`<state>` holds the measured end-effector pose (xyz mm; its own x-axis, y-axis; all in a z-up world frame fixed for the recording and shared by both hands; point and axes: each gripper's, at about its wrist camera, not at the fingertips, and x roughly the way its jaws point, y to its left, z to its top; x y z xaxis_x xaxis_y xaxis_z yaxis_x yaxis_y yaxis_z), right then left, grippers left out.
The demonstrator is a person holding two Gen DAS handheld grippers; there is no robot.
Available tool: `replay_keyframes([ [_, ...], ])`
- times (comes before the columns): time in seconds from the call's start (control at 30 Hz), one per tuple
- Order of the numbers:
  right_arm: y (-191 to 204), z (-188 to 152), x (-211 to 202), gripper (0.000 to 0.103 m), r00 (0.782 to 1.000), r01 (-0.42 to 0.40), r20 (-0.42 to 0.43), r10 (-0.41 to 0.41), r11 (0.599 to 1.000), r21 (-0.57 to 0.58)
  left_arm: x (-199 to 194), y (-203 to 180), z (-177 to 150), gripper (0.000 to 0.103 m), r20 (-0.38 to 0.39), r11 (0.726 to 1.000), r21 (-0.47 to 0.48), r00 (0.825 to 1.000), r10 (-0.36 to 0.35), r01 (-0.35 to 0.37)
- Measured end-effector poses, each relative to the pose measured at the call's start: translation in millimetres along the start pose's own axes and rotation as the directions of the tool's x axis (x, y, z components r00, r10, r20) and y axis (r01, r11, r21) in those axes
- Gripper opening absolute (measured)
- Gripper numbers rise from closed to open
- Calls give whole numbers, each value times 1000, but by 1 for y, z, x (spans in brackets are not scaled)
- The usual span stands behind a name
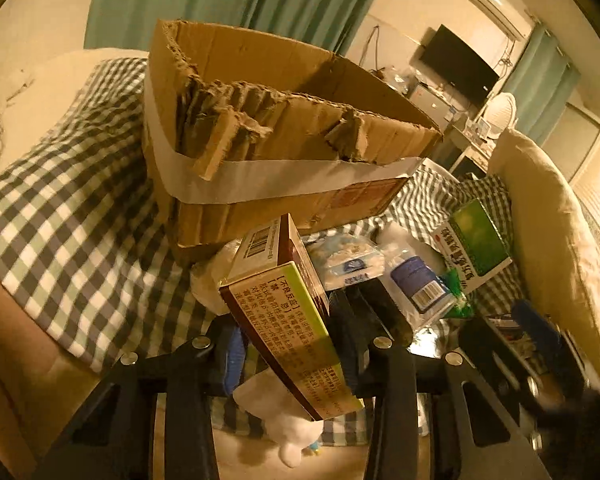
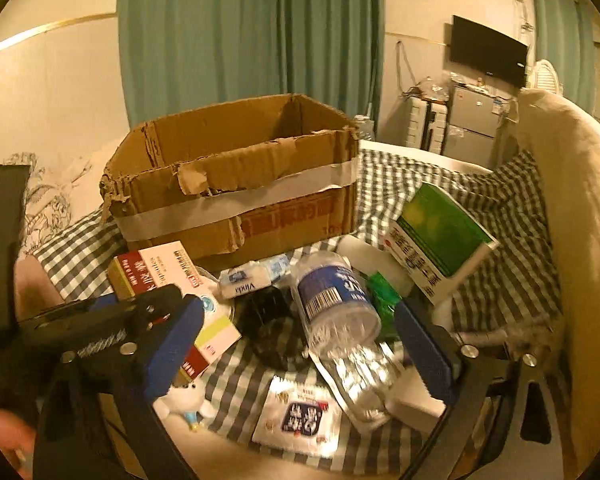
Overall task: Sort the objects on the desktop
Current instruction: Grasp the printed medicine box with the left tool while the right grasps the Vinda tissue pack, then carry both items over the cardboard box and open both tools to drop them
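My left gripper [image 1: 288, 356] is shut on a maroon and lime medicine box [image 1: 288, 320], held tilted just in front of the open, torn cardboard box [image 1: 284, 136]. In the right wrist view the same medicine box [image 2: 160, 276] sits in the left gripper [image 2: 140, 320] at the left. My right gripper [image 2: 296, 344] is open, its blue pads either side of a clear plastic bottle with a blue label [image 2: 336, 304] lying on the checked cloth [image 2: 500, 240]. A green and white box [image 2: 440, 236] leans at the right. The cardboard box [image 2: 236, 184] stands behind.
A tissue pack [image 2: 244, 280], a black object [image 2: 272, 332], a white sachet [image 2: 300, 420], a small white plush toy [image 2: 188, 396] and a green wrapper [image 2: 384, 296] lie in the pile. A beige cushion [image 2: 572, 240] stands at the right. Teal curtains hang behind.
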<state>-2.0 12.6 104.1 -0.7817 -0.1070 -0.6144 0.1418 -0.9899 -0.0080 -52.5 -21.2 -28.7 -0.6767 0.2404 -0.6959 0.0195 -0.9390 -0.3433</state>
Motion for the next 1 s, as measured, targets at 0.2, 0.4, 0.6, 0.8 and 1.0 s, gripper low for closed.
replay_keyframes([
  [0.2, 14, 11, 34, 93, 995, -79, -65, 74, 994, -78, -25, 19, 6, 39, 56, 996, -26, 995, 82, -81],
  [0.4, 30, 16, 67, 91, 987, -117, -127, 98, 983, -144, -34, 19, 13, 35, 65, 995, -14, 993, 100, -99],
  [0.6, 38, 16, 96, 75, 978, -145, -175, 117, 977, -159, -43, 18, 21, 30, 96, 991, 5, 987, 130, -131],
  [0.8, 44, 9, 110, 54, 976, -119, -206, 76, 971, -207, -37, 15, 16, 30, 84, 990, 28, 987, 139, -142],
  [1.0, 26, 15, 72, 53, 984, -129, -140, 109, 981, -143, -45, 10, 15, 29, 100, 990, 33, 986, 133, -137],
])
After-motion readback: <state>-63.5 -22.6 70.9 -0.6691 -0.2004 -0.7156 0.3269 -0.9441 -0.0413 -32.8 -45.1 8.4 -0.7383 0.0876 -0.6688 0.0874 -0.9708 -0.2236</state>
